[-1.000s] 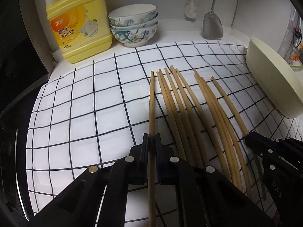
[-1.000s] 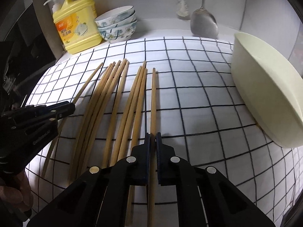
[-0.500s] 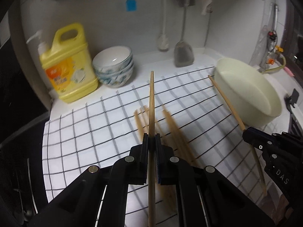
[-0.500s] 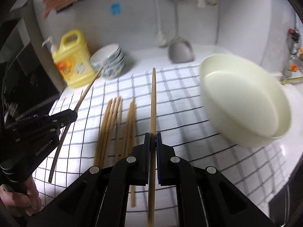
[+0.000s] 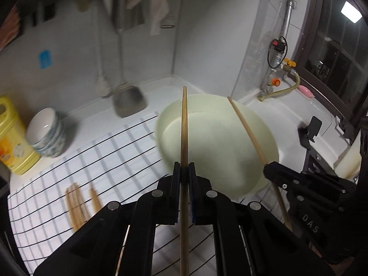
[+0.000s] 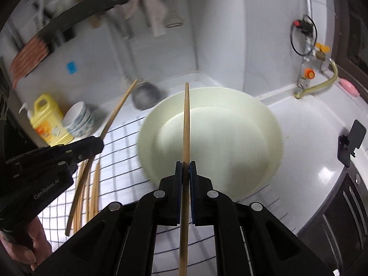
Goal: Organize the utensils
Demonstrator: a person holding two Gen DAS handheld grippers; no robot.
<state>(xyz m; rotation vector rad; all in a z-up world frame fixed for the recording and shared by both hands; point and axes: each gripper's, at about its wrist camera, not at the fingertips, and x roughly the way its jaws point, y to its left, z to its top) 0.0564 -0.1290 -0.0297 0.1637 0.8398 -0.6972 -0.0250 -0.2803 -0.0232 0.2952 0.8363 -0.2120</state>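
Left hand-held gripper [image 5: 184, 168] clamped tight on a single wooden chopstick [image 5: 184, 124], shaft running straight toward 12 o'clock, tip over the far rim of the pale basin [image 5: 218, 151]. Right hand-held gripper [image 6: 185, 166] likewise closed on its own chopstick [image 6: 186, 119], pointing to 12 o'clock across the same basin, seen from the right wrist camera filling the middle of the frame. From the left wrist view, the right hand-held gripper in at 4 o'clock, its stick slanting up toward 12 over the basin's right side. From the right wrist view, the left one in at 9 o'clock, with a bare hand [image 6: 27, 246] below it.

Remaining chopsticks [image 5: 76, 207] lying side by side on the checked cloth [image 5: 110, 158] at 8 o'clock, well apart from the basin. Cloth spread on the white desk [image 6: 306, 138]. Stacked bowls [image 5: 47, 136] and a yellow detergent jug [image 5: 11, 138] at 9 o'clock beyond the cloth. Metal spatula [image 5: 128, 100] hanging against the wall at 11 o'clock, blurred.
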